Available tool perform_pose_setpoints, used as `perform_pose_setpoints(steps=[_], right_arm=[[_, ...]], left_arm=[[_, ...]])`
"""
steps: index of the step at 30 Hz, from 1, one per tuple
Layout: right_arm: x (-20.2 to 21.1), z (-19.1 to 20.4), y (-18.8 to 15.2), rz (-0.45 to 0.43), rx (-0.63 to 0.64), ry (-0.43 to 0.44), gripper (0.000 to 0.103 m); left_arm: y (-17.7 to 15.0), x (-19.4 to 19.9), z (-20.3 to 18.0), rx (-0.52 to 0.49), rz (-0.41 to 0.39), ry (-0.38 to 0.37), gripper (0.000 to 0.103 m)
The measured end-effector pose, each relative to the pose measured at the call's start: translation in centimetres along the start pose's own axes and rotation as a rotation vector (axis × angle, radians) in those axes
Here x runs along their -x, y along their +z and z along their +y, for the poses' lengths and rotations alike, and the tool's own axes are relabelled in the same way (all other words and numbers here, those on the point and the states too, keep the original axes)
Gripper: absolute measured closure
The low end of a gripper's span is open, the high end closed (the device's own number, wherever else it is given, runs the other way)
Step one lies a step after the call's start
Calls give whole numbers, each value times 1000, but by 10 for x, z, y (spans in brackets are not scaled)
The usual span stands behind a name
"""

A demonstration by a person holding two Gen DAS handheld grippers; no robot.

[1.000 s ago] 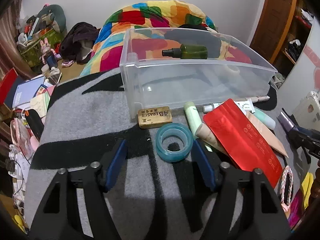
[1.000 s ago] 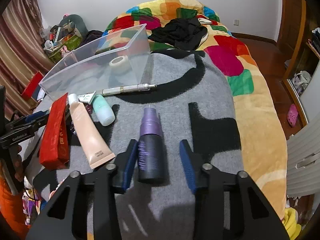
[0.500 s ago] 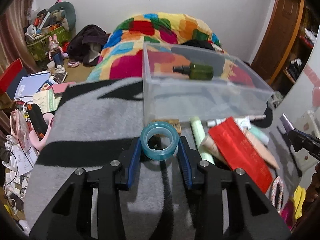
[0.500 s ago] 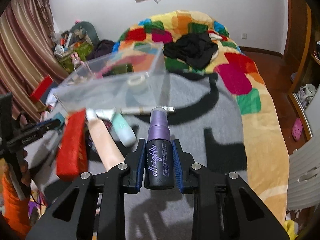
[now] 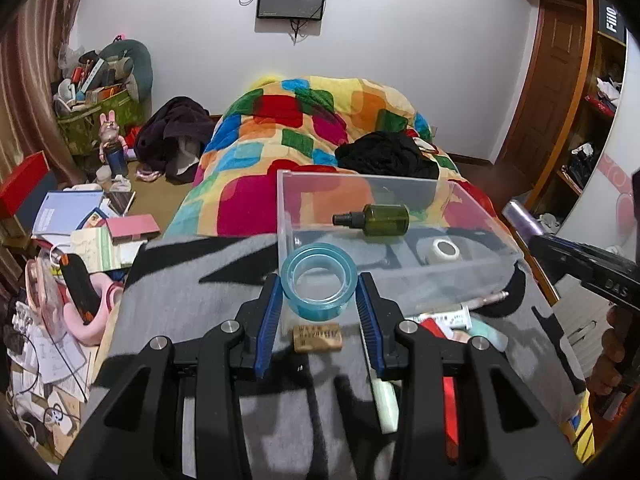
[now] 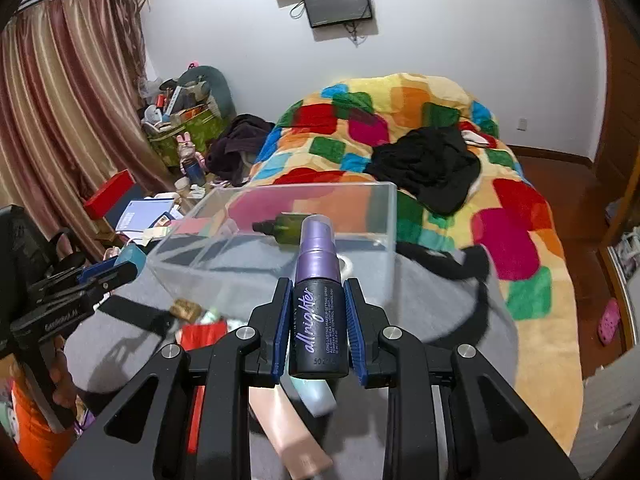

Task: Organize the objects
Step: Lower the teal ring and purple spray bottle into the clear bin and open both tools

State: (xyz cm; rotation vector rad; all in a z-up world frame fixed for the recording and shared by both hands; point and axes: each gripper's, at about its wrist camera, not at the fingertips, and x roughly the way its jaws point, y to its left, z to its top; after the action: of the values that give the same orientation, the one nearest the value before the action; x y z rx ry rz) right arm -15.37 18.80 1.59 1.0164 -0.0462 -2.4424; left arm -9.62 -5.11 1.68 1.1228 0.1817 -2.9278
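My left gripper [image 5: 319,304] is shut on a blue tape roll [image 5: 319,281] and holds it raised in front of the clear plastic bin [image 5: 472,216]. The bin holds a green spray bottle [image 5: 378,220] and a white tape roll [image 5: 442,251]. My right gripper [image 6: 318,320] is shut on a purple and black spray bottle [image 6: 318,312], upright, raised near the bin [image 6: 376,200]. An eraser [image 5: 318,337], a red packet [image 5: 450,404], tubes [image 6: 292,436] and a pen [image 5: 480,302] lie on the grey blanket [image 5: 192,280] below.
The bin stands on a bed with a colourful quilt [image 5: 304,120] and black clothes [image 5: 386,156]. Books, boxes and clutter [image 5: 80,232] lie on the floor at the left. A wooden door [image 5: 548,92] and shelves are at the right.
Both grippers closed on their objects and lifted them: the left on the blue tape roll, the right on the purple bottle. Both rose and moved toward the bin.
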Motion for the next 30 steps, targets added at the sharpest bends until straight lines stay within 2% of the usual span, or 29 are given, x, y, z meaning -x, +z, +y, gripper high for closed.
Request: perform_pose_setpoints(steps=[7,19,25,30], right_arm=[[-41,3,19,65,-4,24,80],[-91,10,27,193,1,85,80],[-105,19,26,237,26,94,80],[-104,20,22,248,47,85,79]], left_arm=[[14,-22,-1,-2,21,0,65],[25,-52,-15,-52,92,-19,65],[25,-71,-22,-65,157,-47,65],[24,-69,-22,-60,159,-61,64]])
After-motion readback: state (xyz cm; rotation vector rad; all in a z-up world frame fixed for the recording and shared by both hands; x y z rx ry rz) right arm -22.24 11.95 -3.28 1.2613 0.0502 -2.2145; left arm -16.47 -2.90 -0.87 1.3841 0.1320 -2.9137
